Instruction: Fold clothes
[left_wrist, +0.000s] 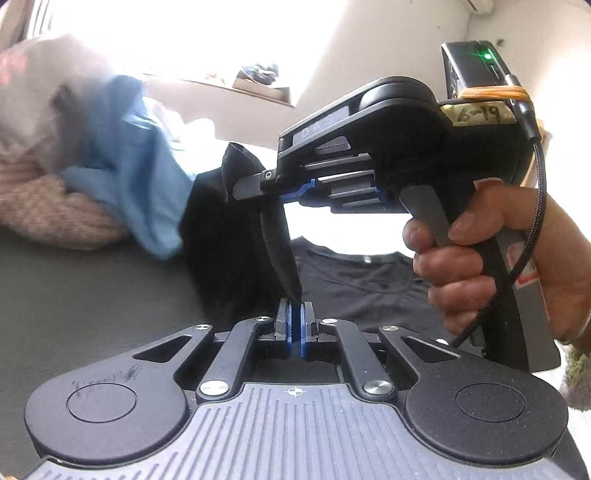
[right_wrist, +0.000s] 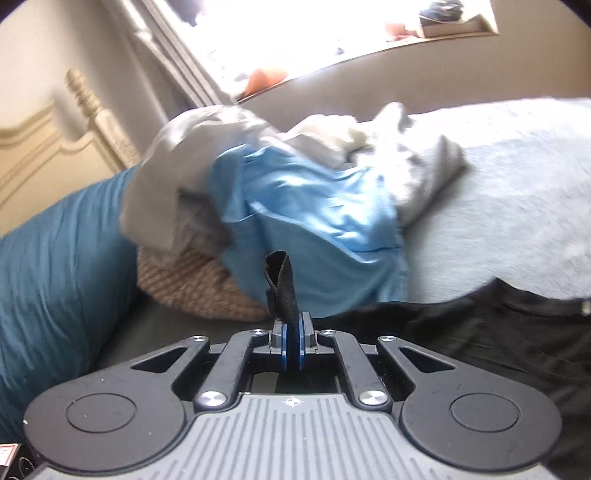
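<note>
Daylight is pouring through the window (right_wrist: 295, 33) ahead of me, washing it out to white. A pale wall (right_wrist: 406, 81) is running beneath its sill (right_wrist: 369, 51), where small things are sitting, too blurred to tell. At the bed's left edge a cream carved headboard (right_wrist: 55, 147) is standing with a turned post. A teal pillow (right_wrist: 55, 266) is leaning below it. A grey blanket (right_wrist: 517, 184) is covering the bed toward the right edge.
</note>
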